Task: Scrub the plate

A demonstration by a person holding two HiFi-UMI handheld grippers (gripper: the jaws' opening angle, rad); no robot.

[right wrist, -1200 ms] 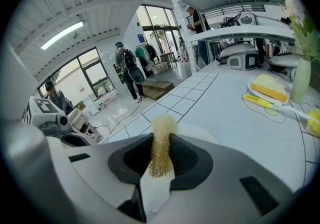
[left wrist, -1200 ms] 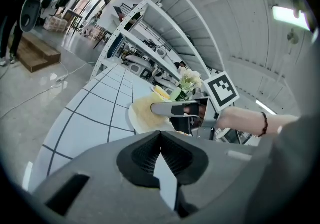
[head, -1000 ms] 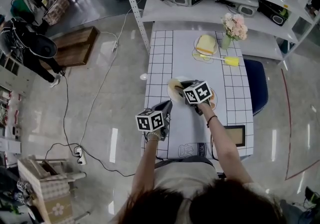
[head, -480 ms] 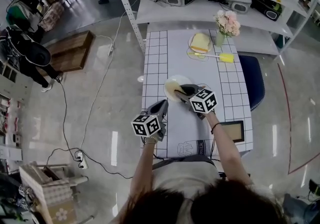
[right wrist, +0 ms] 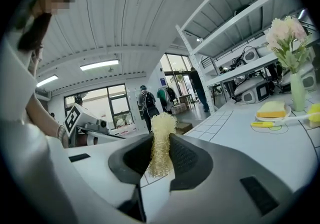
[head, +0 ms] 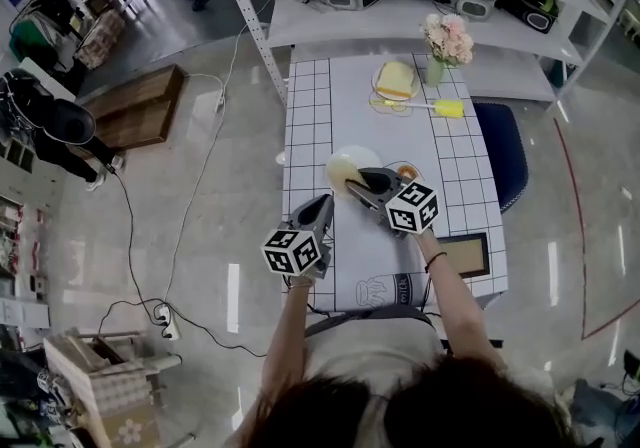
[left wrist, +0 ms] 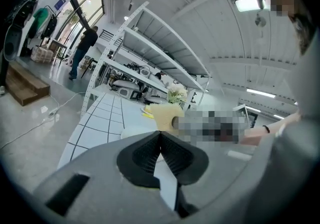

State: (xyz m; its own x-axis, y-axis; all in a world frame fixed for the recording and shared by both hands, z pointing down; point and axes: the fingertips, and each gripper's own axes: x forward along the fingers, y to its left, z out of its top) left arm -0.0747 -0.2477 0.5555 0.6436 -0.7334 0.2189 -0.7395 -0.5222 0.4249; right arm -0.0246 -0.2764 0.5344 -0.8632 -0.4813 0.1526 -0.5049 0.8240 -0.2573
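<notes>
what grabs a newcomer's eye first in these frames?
The right gripper, shut on a frizzy yellow scrubber, sits mid-table at the edge of a pale plate on the grid-patterned table. The left gripper hangs just short of the plate, jaws together with nothing in them. At the far end, pink flowers stand out against the shelves.

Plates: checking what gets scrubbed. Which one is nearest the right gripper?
The mid-table plate, at the tip of the right gripper holding the scrubber; the other plate sits far off, bearing a yellow sponge.
</notes>
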